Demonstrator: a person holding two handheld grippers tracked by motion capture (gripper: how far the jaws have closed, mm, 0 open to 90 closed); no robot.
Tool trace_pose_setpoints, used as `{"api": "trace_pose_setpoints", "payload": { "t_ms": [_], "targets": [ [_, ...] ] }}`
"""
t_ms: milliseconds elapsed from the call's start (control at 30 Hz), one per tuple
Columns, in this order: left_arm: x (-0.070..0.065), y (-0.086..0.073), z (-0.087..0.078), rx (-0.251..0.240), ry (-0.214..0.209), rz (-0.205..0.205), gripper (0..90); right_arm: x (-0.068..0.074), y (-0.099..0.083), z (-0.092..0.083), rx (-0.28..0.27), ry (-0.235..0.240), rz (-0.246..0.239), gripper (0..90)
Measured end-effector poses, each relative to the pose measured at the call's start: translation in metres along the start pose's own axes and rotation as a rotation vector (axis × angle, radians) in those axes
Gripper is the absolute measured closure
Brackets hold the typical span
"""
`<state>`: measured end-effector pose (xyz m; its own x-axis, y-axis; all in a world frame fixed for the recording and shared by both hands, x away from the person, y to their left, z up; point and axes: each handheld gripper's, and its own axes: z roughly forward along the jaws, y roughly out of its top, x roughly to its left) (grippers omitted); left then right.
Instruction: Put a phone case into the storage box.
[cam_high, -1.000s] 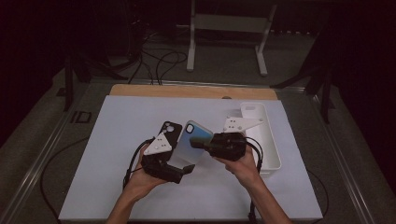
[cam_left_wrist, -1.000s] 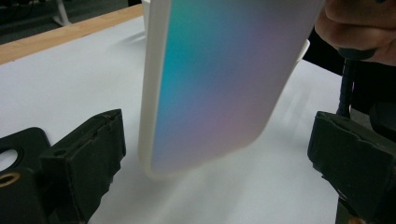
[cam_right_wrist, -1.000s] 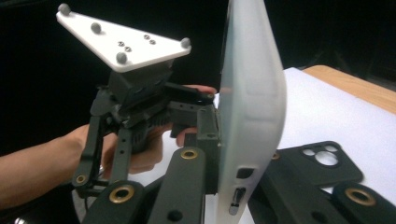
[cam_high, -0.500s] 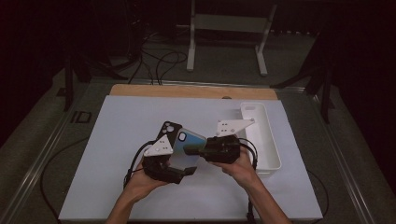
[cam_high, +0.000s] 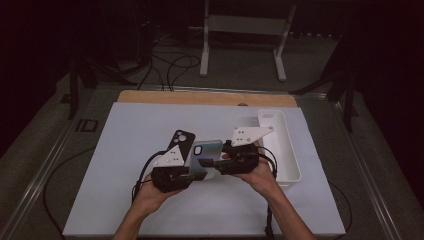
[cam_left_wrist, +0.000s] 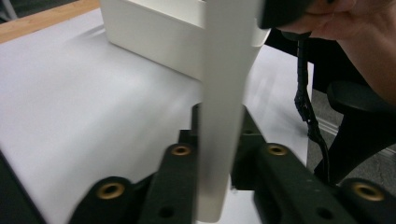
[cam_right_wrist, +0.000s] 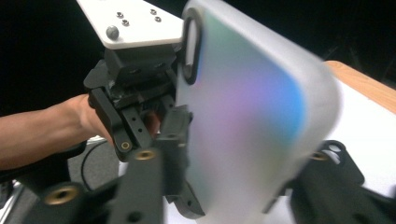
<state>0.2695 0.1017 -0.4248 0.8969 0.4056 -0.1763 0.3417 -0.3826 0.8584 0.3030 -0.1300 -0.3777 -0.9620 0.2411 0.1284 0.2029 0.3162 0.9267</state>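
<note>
- The frosted, translucent phone case with an iridescent blue-to-purple sheen (cam_high: 205, 156) is held up off the white table top (cam_high: 125, 150), roughly at its middle, between the two grippers.
- The left gripper (cam_high: 176, 176) has just been closing; in the left gripper view its black jaws are clamped on the case's thin edge (cam_left_wrist: 224, 116), which stands upright between them.
- The right gripper (cam_high: 222, 162) has just been opening; in the right gripper view its jaws stand apart on either side of the case's broad face (cam_right_wrist: 252, 121), and whether the pads touch it I cannot tell.
- A black phone case with a camera cut-out (cam_high: 181, 140) lies flat on the table top just beyond the left gripper.
- A long white plastic tray (cam_high: 287, 150) sits along the table's right edge, close behind the right hand (cam_high: 260, 172).
</note>
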Motion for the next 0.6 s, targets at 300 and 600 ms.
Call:
{"api": "trace_pose_setpoints", "payload": {
  "t_ms": [300, 600],
  "targets": [
    [-0.004, 0.002, -0.004, -0.042, 0.048, 0.007, 86.0, 0.006, -0.001, 0.006, 0.02, -0.092, -0.012, 30.9],
    [0.0, 0.003, -0.017, -0.106, 0.188, -0.022, 86.0, 0.005, -0.006, 0.006, 0.028, -0.191, 0.032, 14.4]
  ]
}}
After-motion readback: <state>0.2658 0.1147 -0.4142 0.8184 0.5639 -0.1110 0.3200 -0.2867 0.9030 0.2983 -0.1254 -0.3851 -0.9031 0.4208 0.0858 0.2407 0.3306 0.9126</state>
